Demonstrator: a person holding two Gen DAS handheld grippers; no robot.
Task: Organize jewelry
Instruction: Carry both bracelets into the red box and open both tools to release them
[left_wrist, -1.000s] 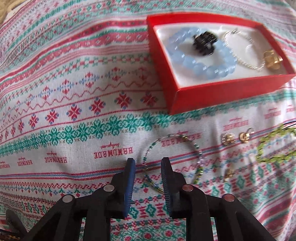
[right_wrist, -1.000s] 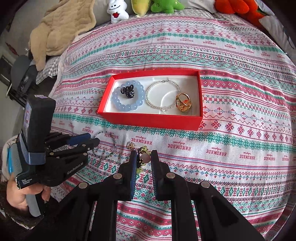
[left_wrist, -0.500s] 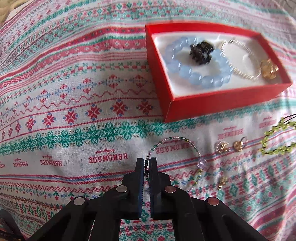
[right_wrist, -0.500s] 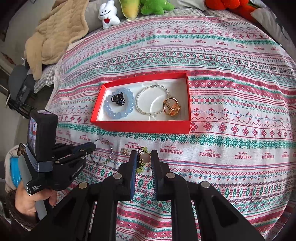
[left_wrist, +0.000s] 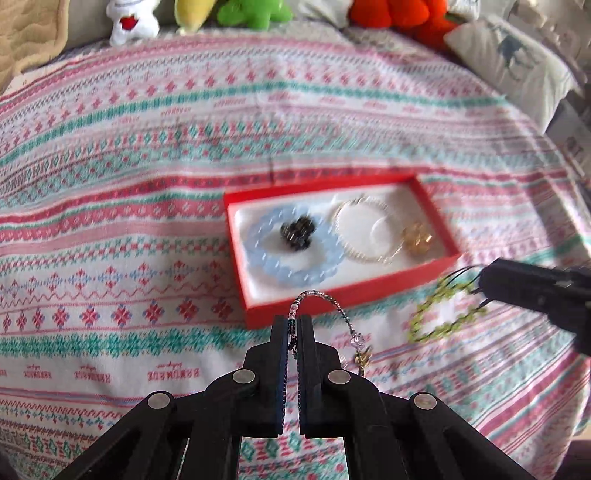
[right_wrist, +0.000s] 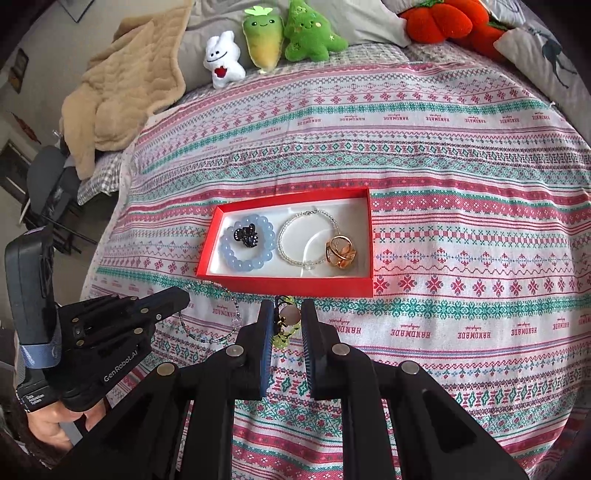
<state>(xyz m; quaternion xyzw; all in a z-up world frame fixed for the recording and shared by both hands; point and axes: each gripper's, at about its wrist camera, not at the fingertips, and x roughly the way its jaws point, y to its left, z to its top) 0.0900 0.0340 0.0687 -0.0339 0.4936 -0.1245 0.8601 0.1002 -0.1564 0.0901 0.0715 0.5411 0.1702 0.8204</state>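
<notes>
Holding two bracelets over the cloth, I see these risks:
Left gripper (left_wrist: 291, 326): jaws fully closed on the thin seed-bead bracelet (left_wrist: 325, 301); it hangs by one strand just before the red box (left_wrist: 369, 291) and could slip or swing against that wall.
Red box: already crowded; my drop may tangle with the blue bead bracelet (left_wrist: 291, 247).
Right gripper (right_wrist: 288, 321): nearly closed on the green bead bracelet (right_wrist: 282, 338), beside a pink bead; its dangling loop may snag the cloth.

My left tool (left_wrist: 291, 326) is pinching a thin beaded bracelet (left_wrist: 334, 308), dangling before the red box (left_wrist: 347, 295); my right tool (right_wrist: 287, 319) is gripping a yellow-green beaded bracelet (left_wrist: 441, 308) at centre frame.
</notes>
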